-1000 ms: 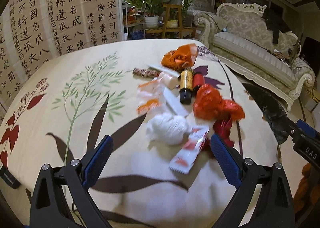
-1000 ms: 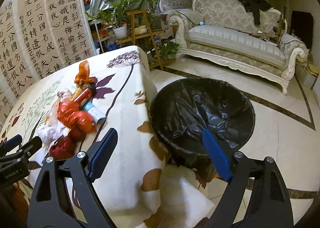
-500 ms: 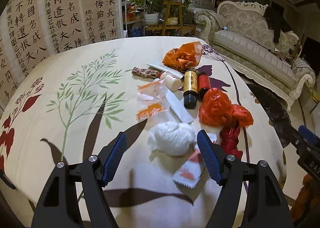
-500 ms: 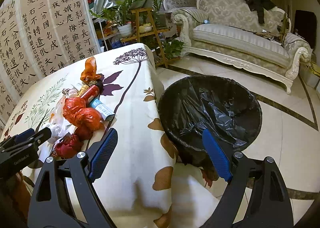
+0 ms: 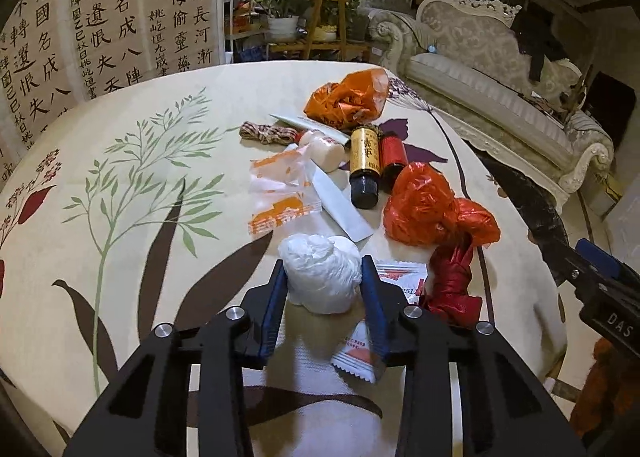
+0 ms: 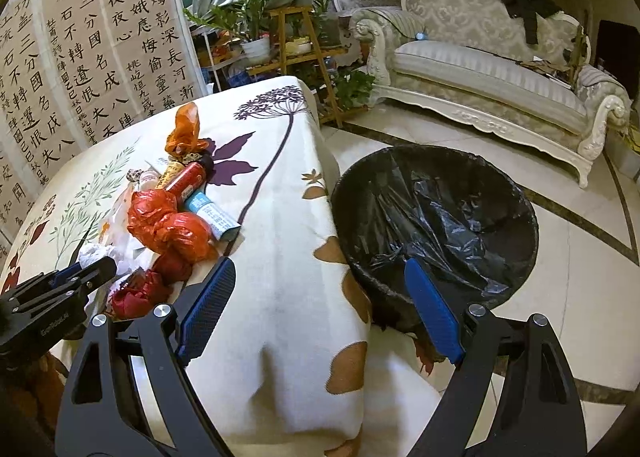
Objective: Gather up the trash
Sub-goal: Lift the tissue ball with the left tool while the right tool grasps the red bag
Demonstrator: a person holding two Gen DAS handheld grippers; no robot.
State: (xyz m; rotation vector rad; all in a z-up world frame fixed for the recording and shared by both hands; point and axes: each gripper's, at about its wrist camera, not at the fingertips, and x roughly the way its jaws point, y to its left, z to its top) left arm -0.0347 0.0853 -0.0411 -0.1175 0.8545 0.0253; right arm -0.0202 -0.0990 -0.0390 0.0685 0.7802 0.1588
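My left gripper (image 5: 323, 281) is shut on a crumpled white tissue ball (image 5: 320, 271) that rests on the tablecloth (image 5: 120, 217). Around it lie a white-and-red sachet (image 5: 362, 353), red plastic bags (image 5: 432, 213), a dark red wrapper (image 5: 452, 281), two small bottles (image 5: 366, 161), clear orange-printed wrappers (image 5: 280, 189) and an orange bag (image 5: 348, 95). My right gripper (image 6: 320, 313) is open and empty, above the table's edge next to the black-lined trash bin (image 6: 436, 217). The left gripper also shows in the right wrist view (image 6: 86, 273).
The trash pile shows in the right wrist view too, with a blue-labelled tube (image 6: 212, 215). A white sofa (image 6: 492, 69) stands behind the bin on the tiled floor. Potted plants on a wooden stand (image 6: 288, 41) and a calligraphy screen (image 5: 100, 25) lie beyond the table.
My left gripper moved forward to the tissue ball and its fingers closed on it. My right gripper drifted slightly and stayed open.
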